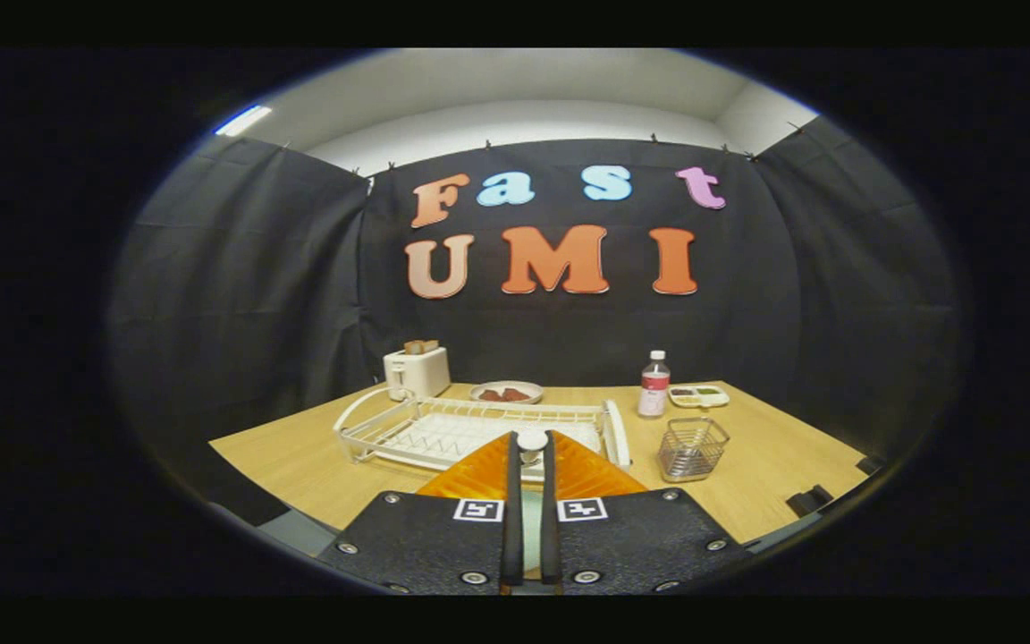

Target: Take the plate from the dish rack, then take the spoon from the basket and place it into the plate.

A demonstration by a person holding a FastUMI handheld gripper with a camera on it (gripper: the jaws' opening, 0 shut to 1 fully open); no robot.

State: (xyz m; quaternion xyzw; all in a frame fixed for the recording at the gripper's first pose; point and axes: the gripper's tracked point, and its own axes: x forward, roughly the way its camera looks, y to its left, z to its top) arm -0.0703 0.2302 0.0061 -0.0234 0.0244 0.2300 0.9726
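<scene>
My gripper (531, 452) is shut on a pale spoon (531, 440). The spoon's rounded end sticks out just past the fingertips, and a strip of it shows in the narrow gap between the fingers. The white wire dish rack (408, 427) lies on the wooden table just beyond the fingers, with bare slots where I can see them. The small wire basket (692, 448) stands right of the rack and ahead of the fingers, and looks empty. The gripper hangs over the table's near side, in front of the rack.
At the table's back stand a white toaster (417, 370) with bread in it, a plate of reddish food (506, 392), a bottle (654, 385) and a small divided tray (698, 395). Bare wood (774, 465) lies right of the basket.
</scene>
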